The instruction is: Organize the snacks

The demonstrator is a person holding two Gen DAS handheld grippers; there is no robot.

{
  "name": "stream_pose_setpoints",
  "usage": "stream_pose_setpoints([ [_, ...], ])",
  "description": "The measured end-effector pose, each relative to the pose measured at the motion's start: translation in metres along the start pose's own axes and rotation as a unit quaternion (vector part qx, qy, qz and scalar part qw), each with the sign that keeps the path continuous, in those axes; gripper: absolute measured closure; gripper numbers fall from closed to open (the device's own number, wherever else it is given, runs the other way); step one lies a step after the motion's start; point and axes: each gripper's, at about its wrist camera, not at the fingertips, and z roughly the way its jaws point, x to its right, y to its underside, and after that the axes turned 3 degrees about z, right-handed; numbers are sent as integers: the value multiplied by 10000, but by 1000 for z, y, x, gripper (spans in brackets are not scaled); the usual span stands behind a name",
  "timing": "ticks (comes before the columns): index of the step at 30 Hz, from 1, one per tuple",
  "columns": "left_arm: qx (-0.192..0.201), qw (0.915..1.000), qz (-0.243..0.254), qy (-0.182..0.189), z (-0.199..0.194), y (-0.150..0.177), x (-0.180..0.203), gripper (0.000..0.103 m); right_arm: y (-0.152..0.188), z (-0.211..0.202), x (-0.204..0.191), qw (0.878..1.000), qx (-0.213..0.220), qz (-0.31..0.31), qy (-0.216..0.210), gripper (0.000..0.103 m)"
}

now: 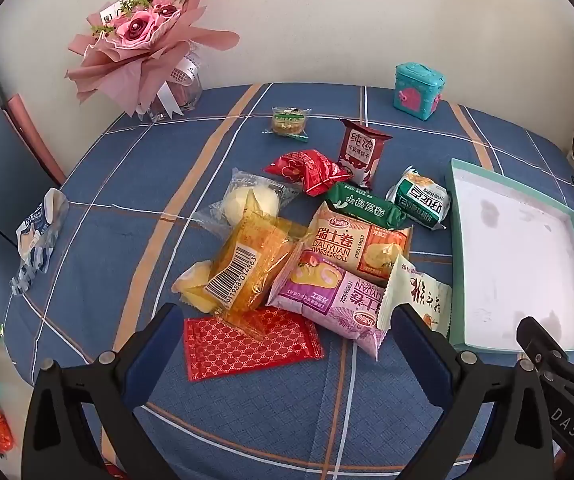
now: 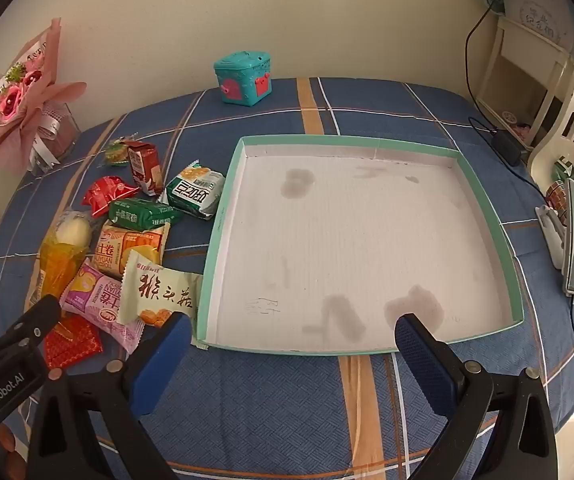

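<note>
Snacks (image 1: 311, 240) lay in a loose heap at the centre of the left wrist view, on the blue plaid tablecloth (image 1: 127, 208); none had gone into the teal-rimmed tray (image 2: 223, 216), whose white floor showed bare across the middle of the right wrist view. The sorting looked not yet begun, with the first pick in hand. The left gripper (image 1: 283, 320) hovered at the lower centre of its frame, jaws spread wide and holding nothing, just short of the flat red packet (image 1: 247, 344). The right gripper (image 2: 293, 330) hung over the tray's near edge, equally wide and empty. The cream packet (image 2: 159, 296) lay against the tray's left wall, overlapping the pink roll (image 2: 99, 296). The next move probably called for closing on one top packet without dragging its neighbours.
</note>
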Motion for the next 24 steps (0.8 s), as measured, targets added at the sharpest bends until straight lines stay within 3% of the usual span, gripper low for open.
stream_pose_setpoints([
  [24, -102, 9999, -25, -6, 6, 4, 1, 0, -1, 1, -1, 10000, -12, 2, -11, 0],
])
